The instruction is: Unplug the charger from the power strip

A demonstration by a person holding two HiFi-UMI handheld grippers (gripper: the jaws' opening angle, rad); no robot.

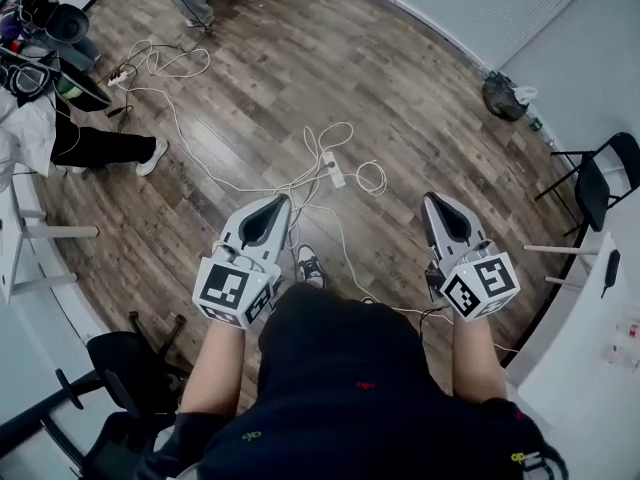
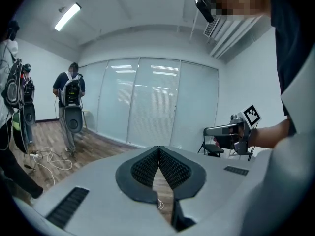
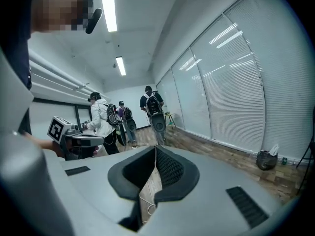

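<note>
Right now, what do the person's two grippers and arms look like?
Both the left gripper and right gripper have light grey, tapered shells with black textured pads. Each carries a white cube printed with black square markers. The person wears a dark short-sleeved top; the forearms are uncovered.

No word, brand or number is legible anywhere; the only signs are black-and-white square markers [image 1: 228, 286] on the left hand-held gripper [image 1: 279, 203] and the right hand-held gripper [image 1: 431, 201].
</note>
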